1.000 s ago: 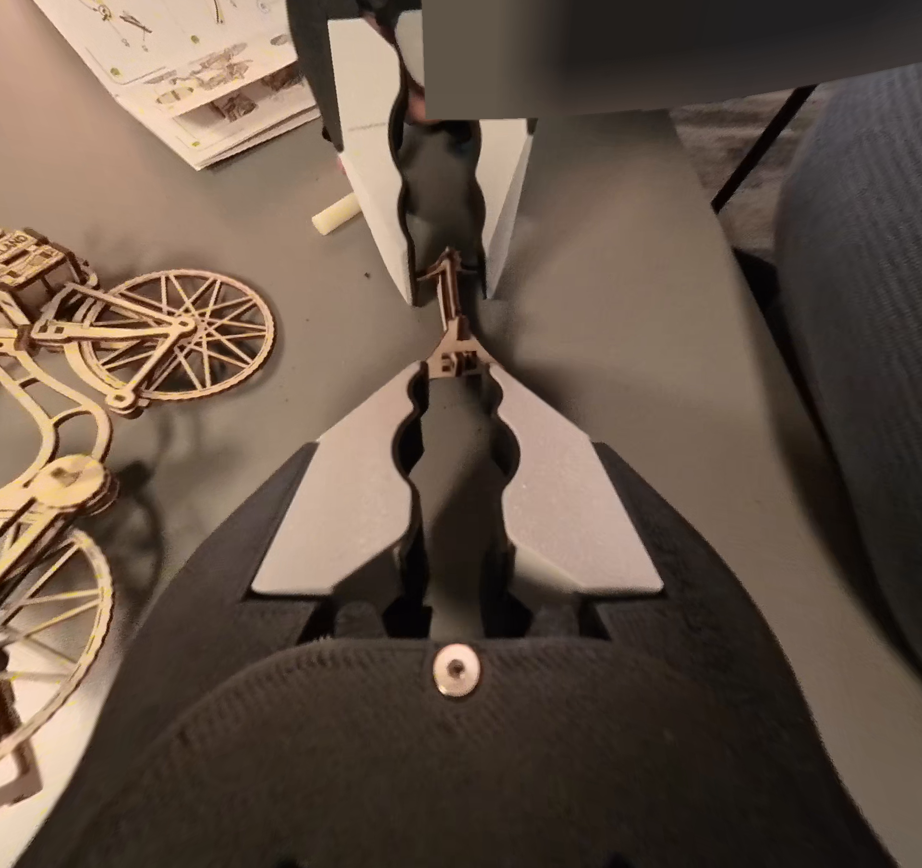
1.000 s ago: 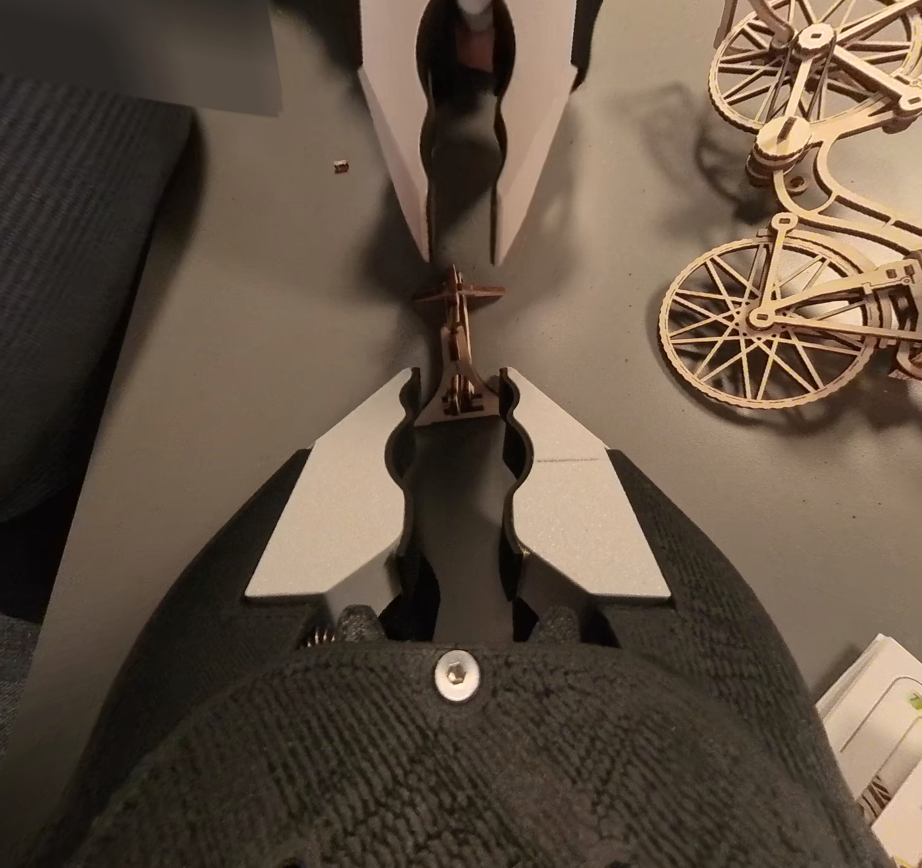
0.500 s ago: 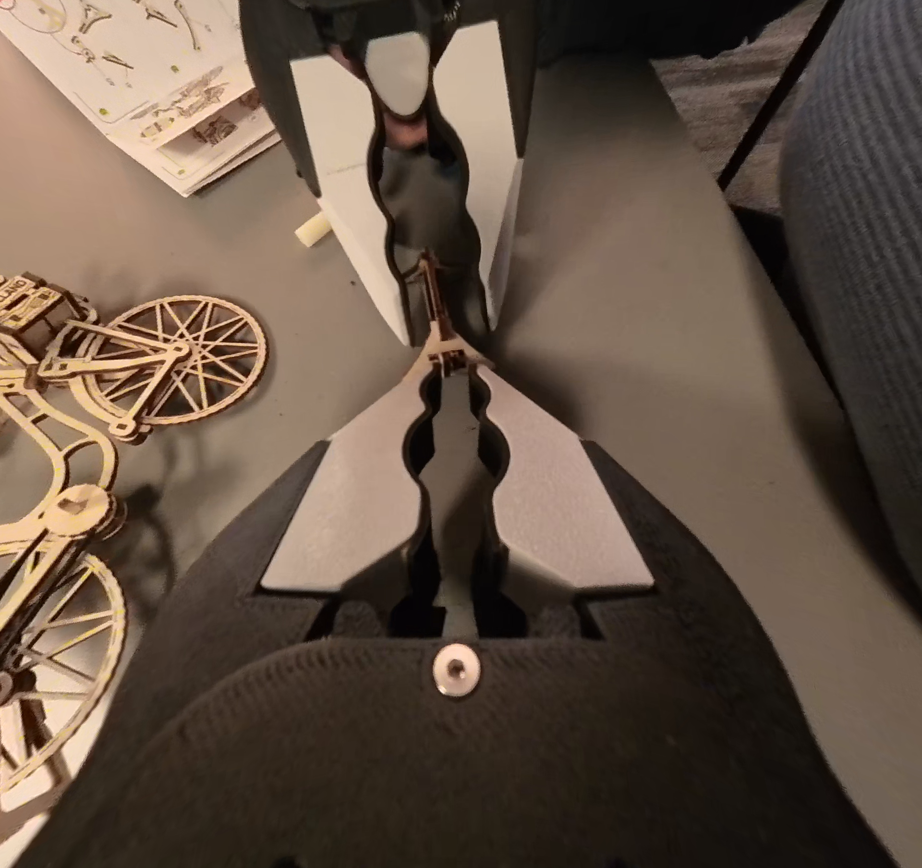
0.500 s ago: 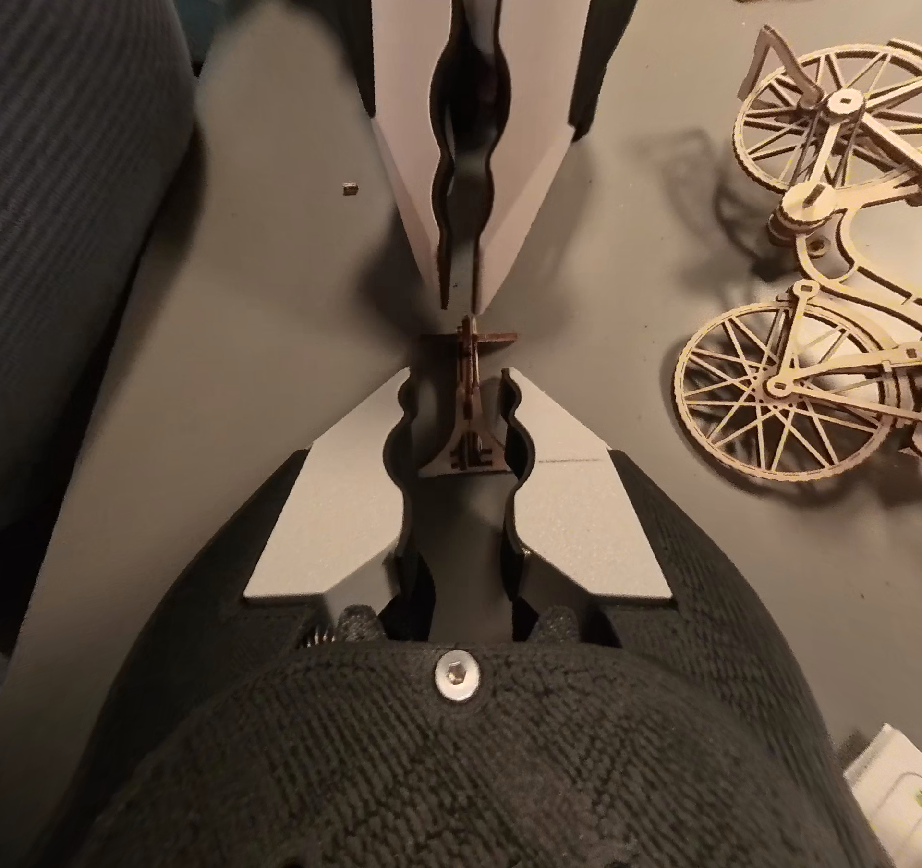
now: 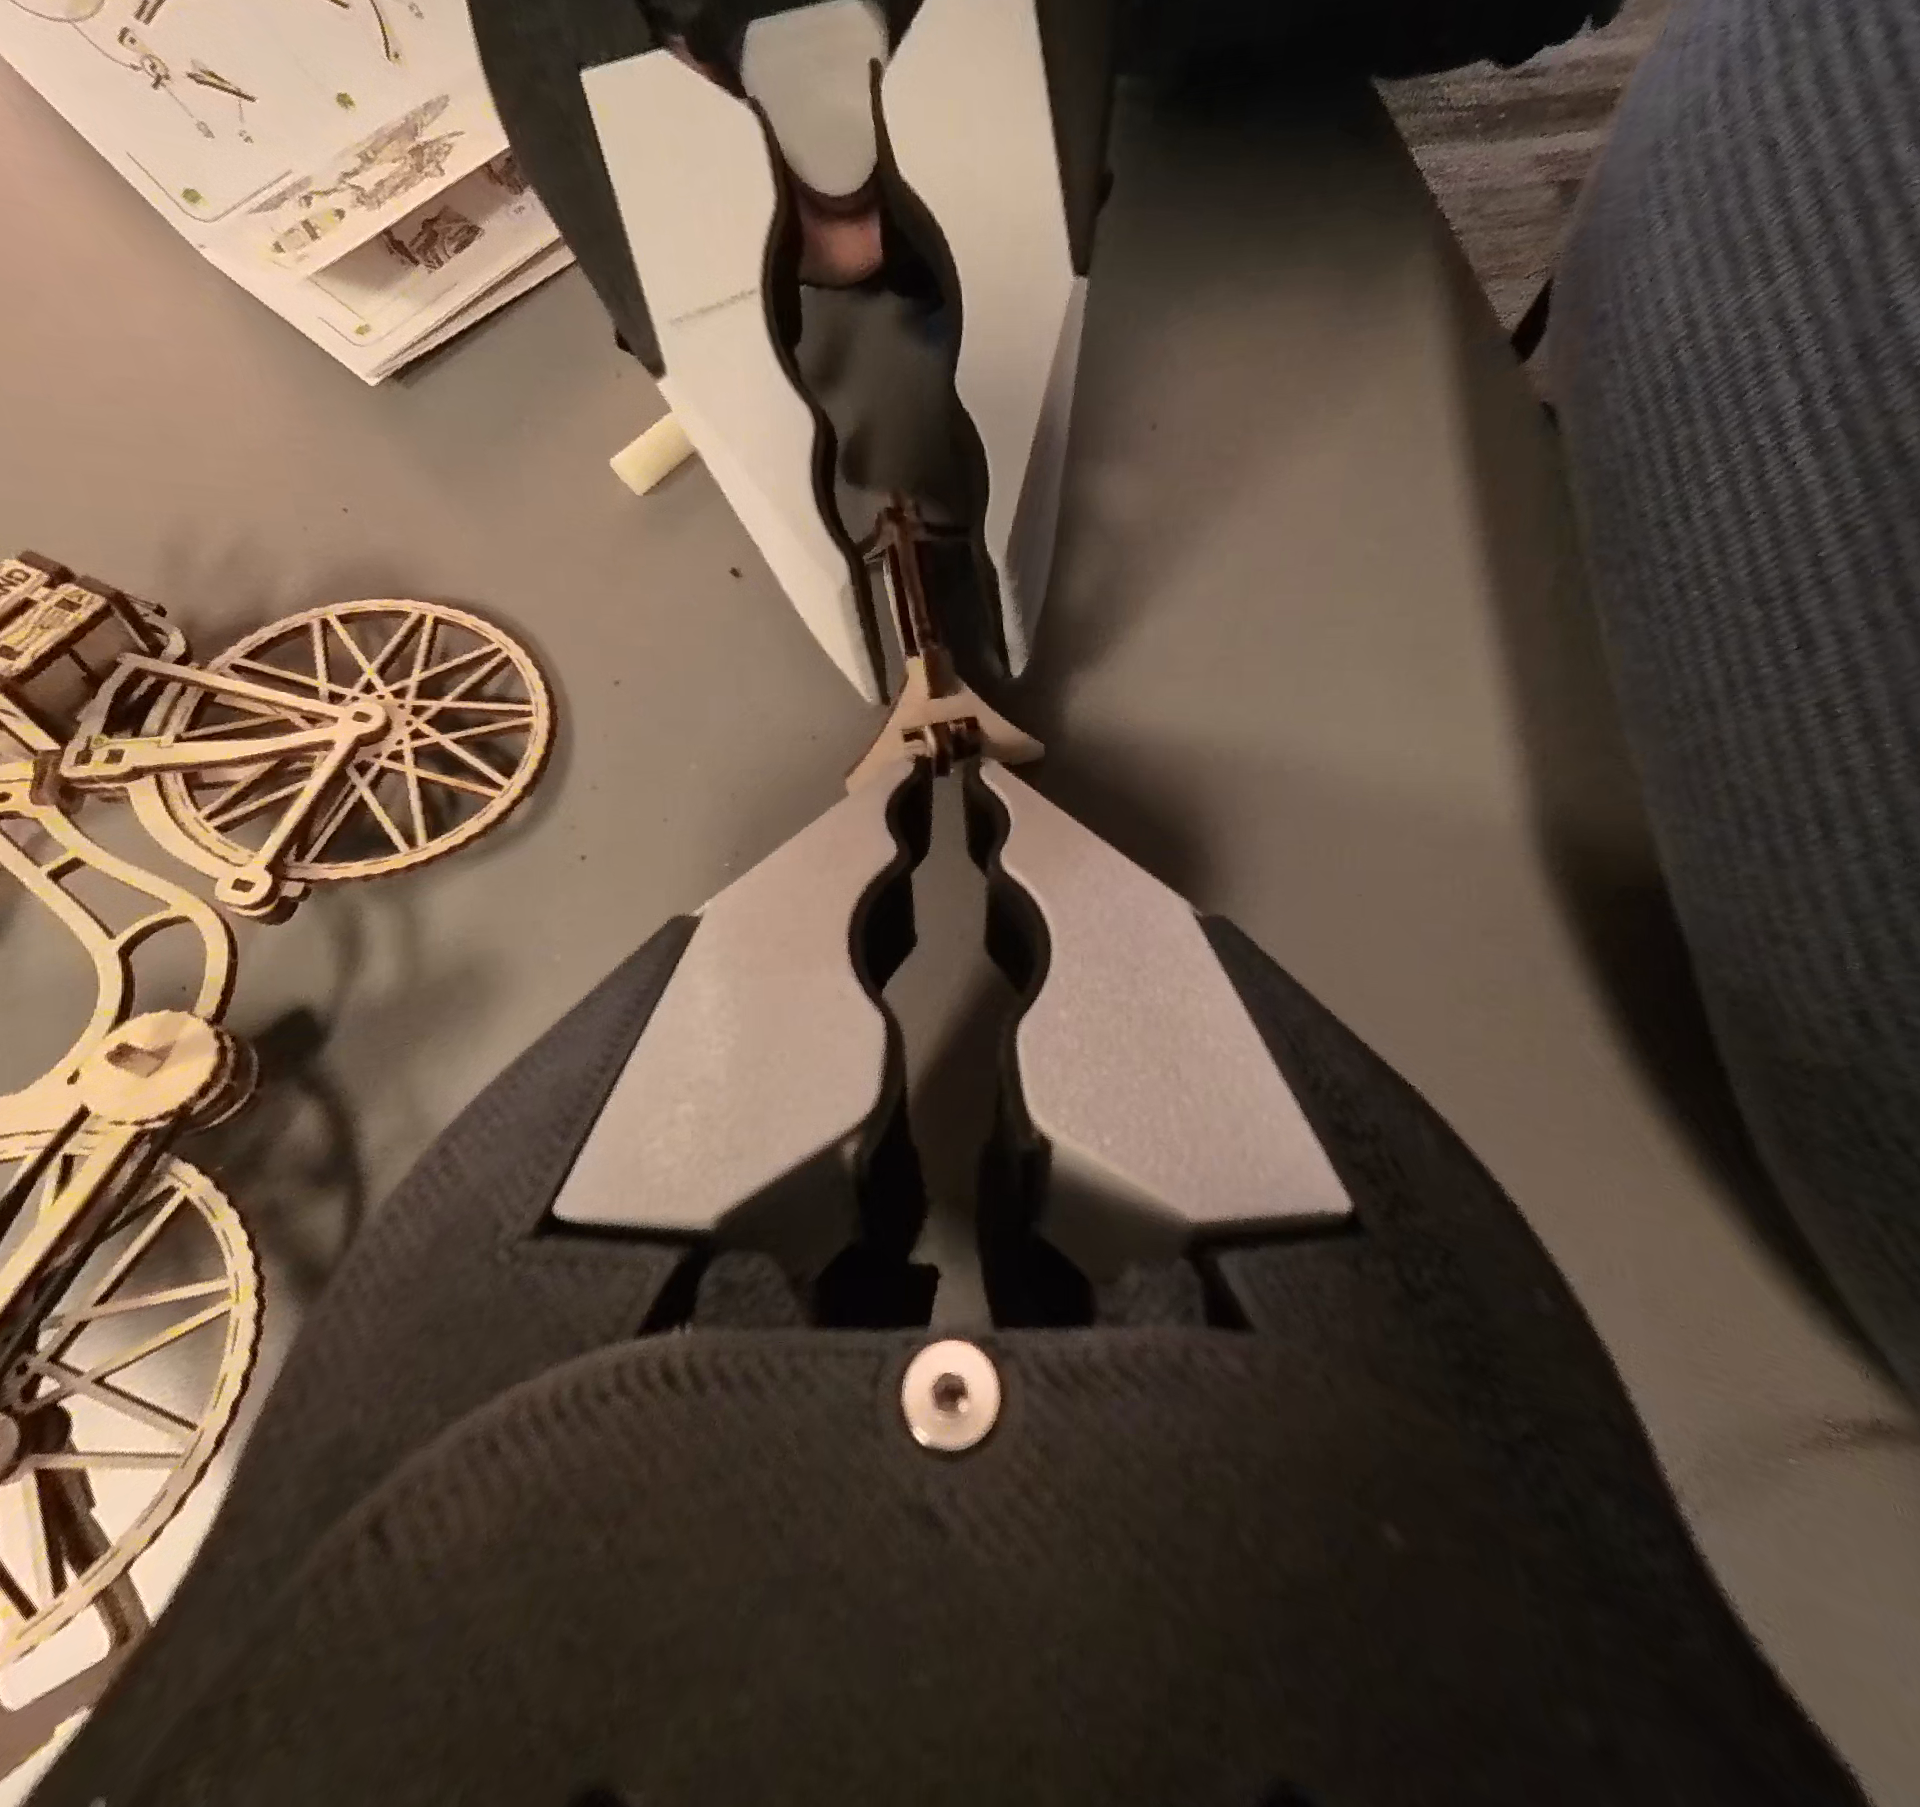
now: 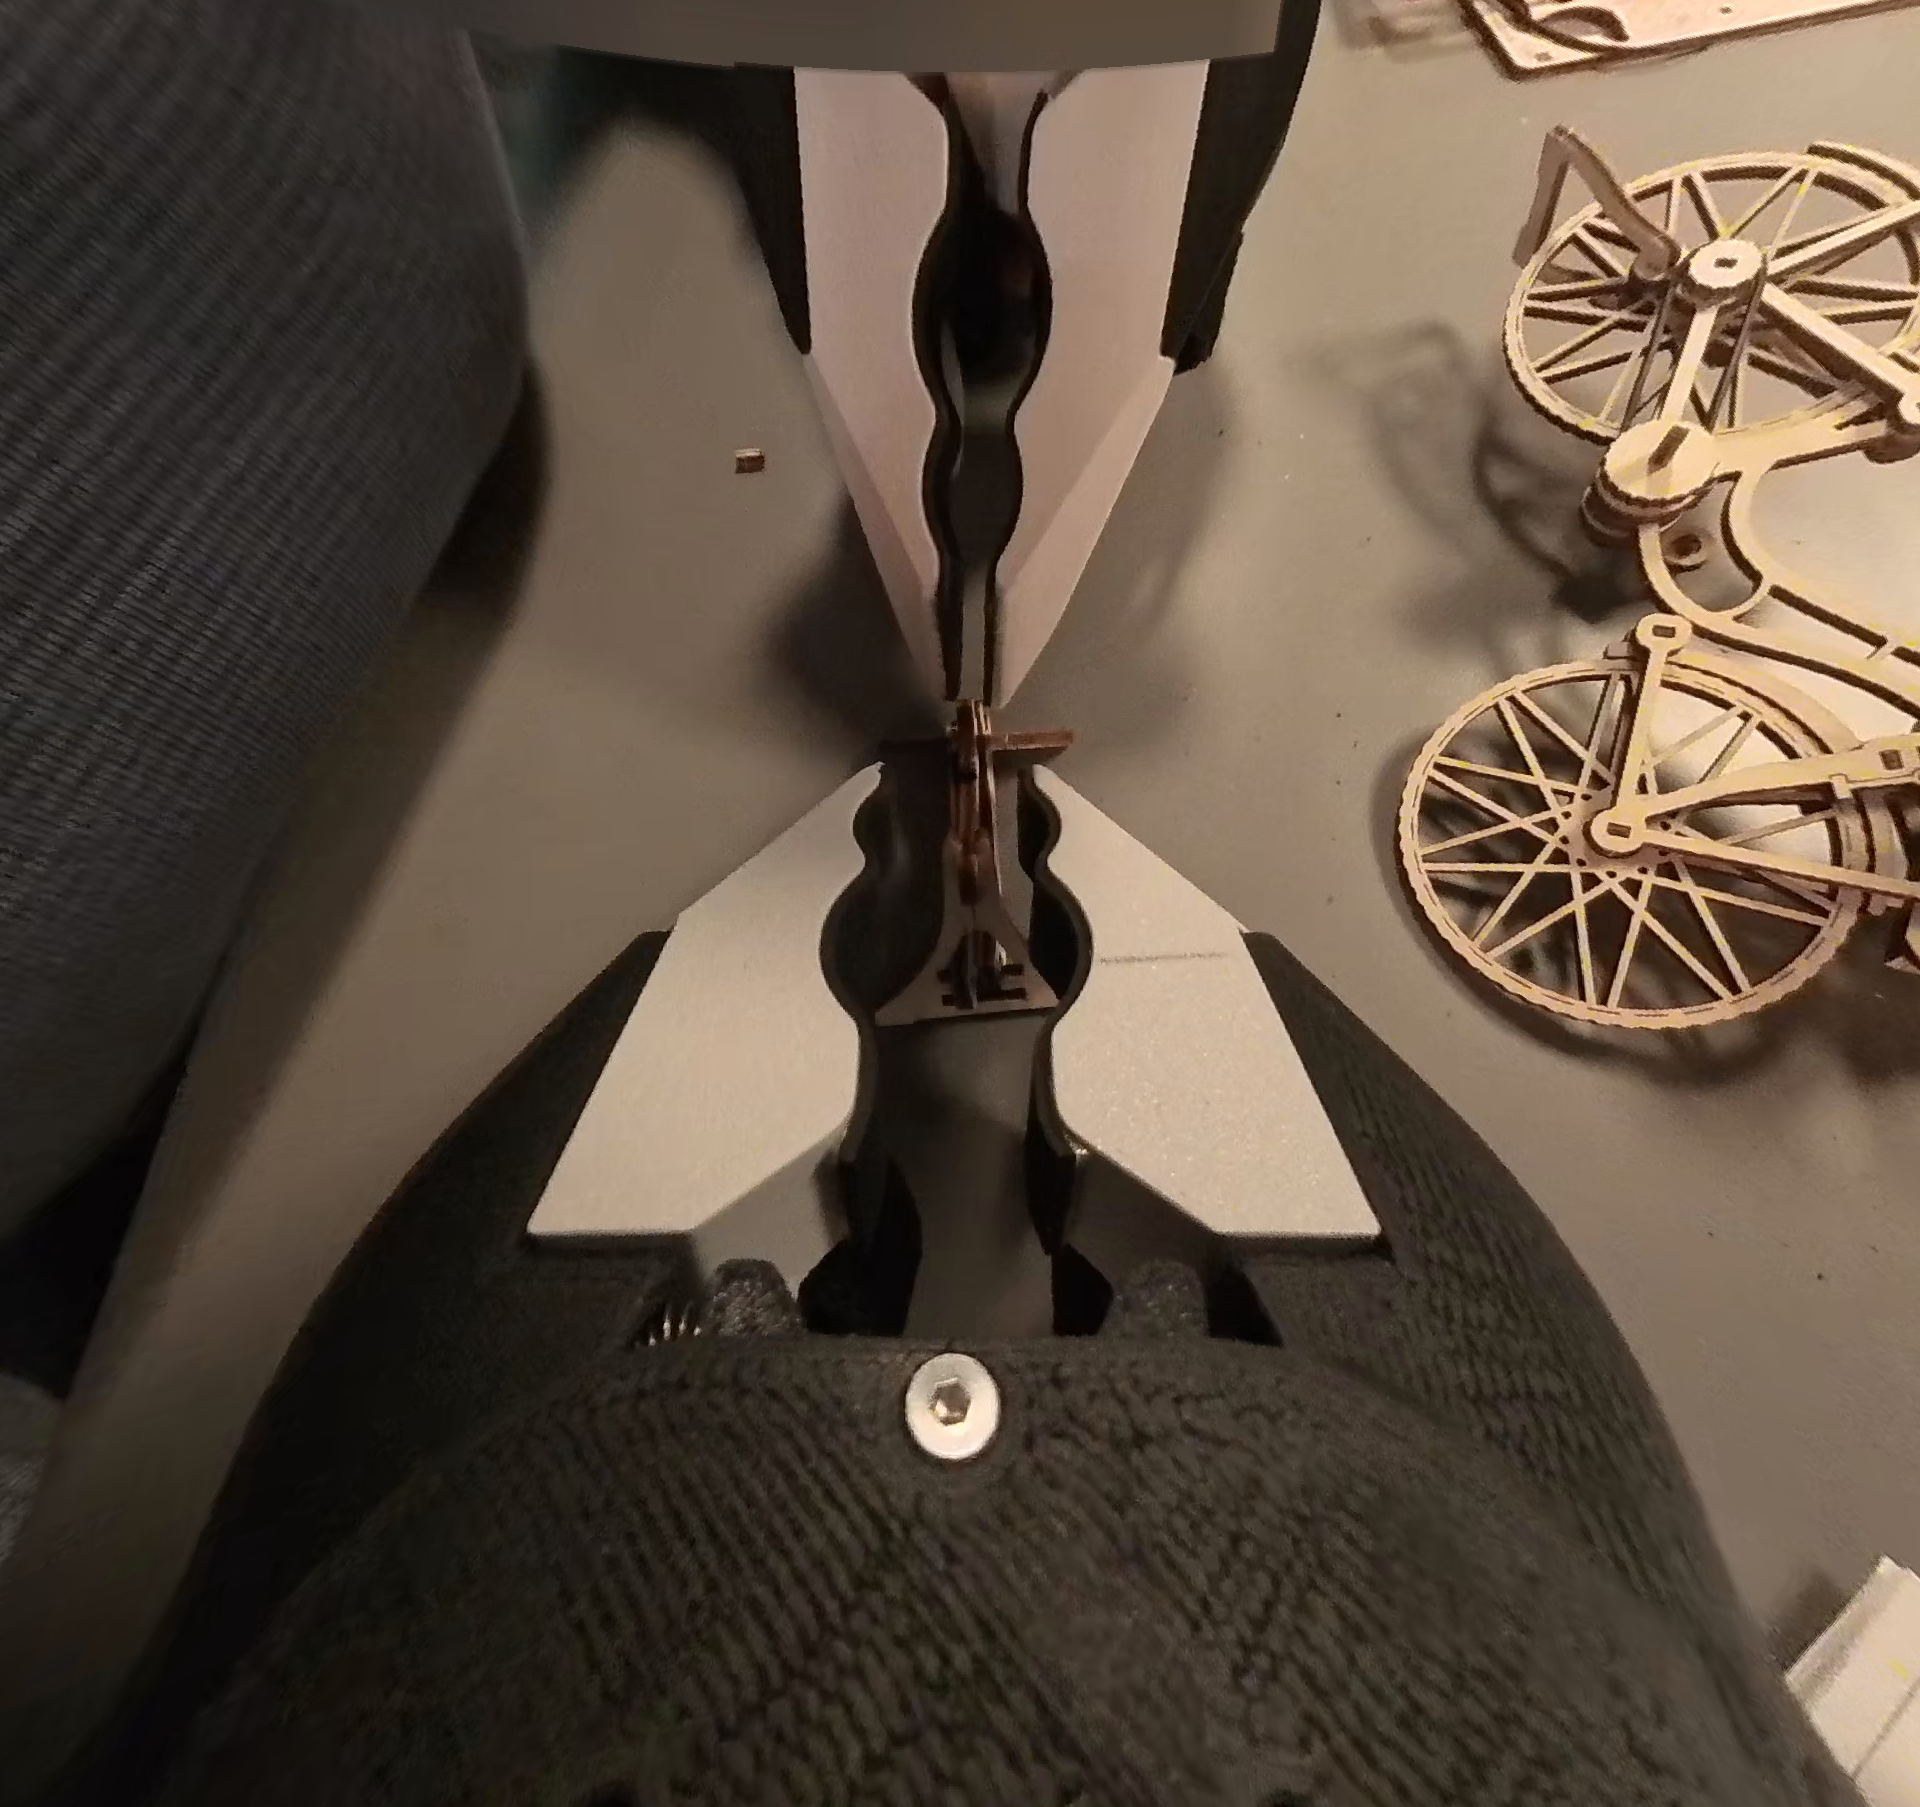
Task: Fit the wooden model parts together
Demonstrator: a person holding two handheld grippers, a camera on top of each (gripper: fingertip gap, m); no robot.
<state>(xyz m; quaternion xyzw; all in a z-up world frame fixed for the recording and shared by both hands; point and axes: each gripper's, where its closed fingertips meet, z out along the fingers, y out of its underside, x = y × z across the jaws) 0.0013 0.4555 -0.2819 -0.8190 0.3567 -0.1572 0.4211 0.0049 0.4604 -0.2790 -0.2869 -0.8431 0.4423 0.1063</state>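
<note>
Left tool (image 5: 943, 778) of mine pinches the wooden part (image 5: 940, 734) at its tips above the grey surface (image 5: 1247, 614); a wooden bicycle (image 5: 260, 749) lies left. Right tool (image 6: 961, 770) is clamped on the same part (image 6: 971, 910), deep between its fingers.

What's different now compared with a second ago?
The left tool narrowed its fingers, which stood apart, onto the far end of the small wooden part. The two tools drew closer, so the part now sits deeper between the right tool's fingers. The right tool's opening and the wooden bicycle stayed as they were.
</note>
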